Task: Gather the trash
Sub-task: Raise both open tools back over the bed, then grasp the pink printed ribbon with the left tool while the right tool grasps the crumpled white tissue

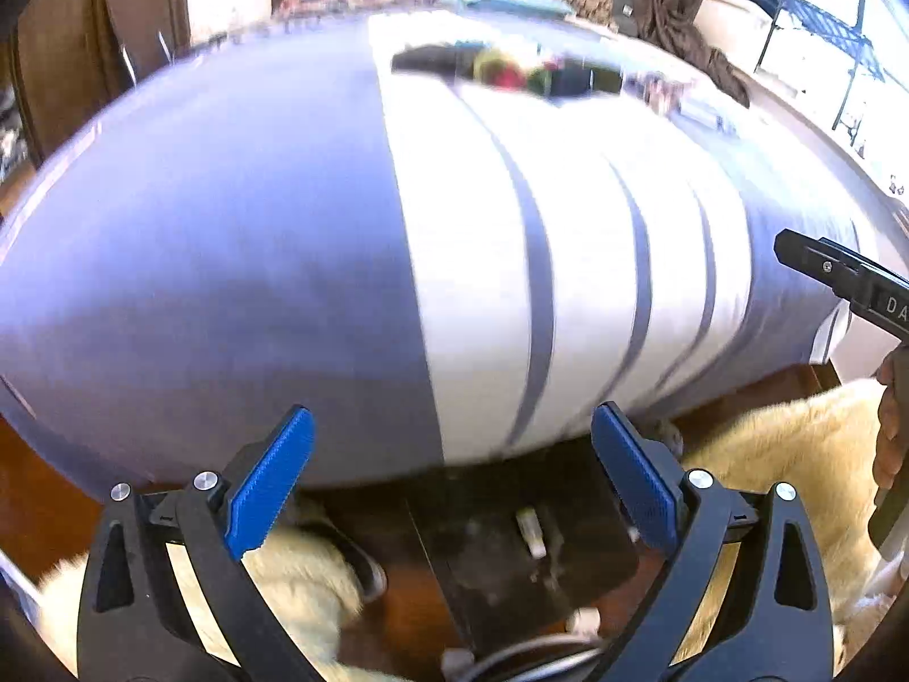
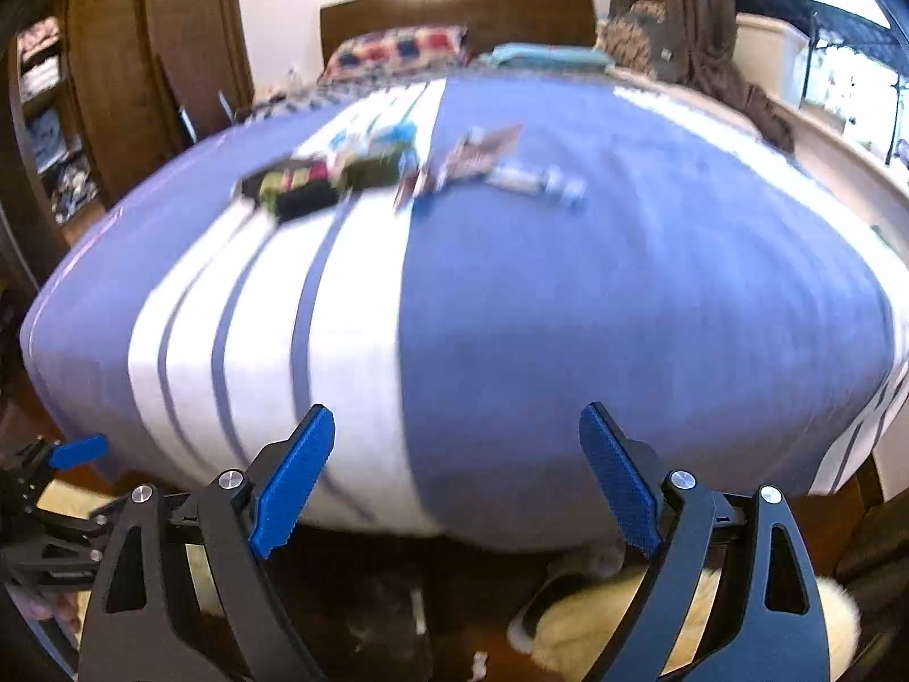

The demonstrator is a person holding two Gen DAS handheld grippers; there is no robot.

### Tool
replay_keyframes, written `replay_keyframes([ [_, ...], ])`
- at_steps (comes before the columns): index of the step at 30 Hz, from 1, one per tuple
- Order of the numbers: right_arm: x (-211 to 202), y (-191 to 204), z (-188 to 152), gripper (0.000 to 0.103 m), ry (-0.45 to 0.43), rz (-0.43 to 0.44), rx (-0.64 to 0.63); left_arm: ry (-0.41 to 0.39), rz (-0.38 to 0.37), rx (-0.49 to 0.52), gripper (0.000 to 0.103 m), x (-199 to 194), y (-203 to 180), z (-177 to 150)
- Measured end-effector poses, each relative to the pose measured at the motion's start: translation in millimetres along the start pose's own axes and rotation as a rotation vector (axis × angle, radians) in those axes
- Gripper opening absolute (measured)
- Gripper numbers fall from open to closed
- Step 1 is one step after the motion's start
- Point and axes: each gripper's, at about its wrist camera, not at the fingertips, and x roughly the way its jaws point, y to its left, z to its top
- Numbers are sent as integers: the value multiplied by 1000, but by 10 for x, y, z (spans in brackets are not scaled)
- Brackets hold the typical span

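Observation:
Trash lies on a bed with a blue and white striped cover (image 2: 511, 295). In the right wrist view a dark tray of colourful wrappers (image 2: 307, 184), a brown wrapper (image 2: 474, 156) and a crumpled silvery piece (image 2: 540, 179) sit far up the bed. The left wrist view shows the same dark tray (image 1: 500, 71), blurred. My left gripper (image 1: 451, 414) is open and empty over the foot of the bed. My right gripper (image 2: 455, 410) is open and empty too. Neither one is near the trash.
A black sheet or bag (image 1: 500, 545) with a small white scrap (image 1: 531, 534) lies on the wooden floor below the bed. A cream fluffy rug (image 1: 784, 443) lies beside it. Pillows (image 2: 397, 48) and a headboard stand at the far end, with a wardrobe (image 2: 113, 57) at the left.

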Motion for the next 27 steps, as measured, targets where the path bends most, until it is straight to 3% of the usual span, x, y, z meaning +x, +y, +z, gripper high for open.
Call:
replay_keyframes([
  [7,151,-156,425,89,-43,-22,20,-64,-2,10,93,11,-60,536],
  [14,455,-288,644,86,-34,-97,12,-66,-33,7,93,167,-138,778],
  [18,701,-367,749,73,-14,-117,-10,-70,-63,31,92,259,-305,935],
  [23,946,-389,873,60,-9,-67,-40,-71,-83,61,92,359,-481,1085],
  [26,1005,-345,932,36,-10,-34,-69,-74,-91,77,91,406,-563,1174],
  [27,1014,-326,940,24,-9,-26,-83,-75,-95,81,91,421,-589,1203],
])
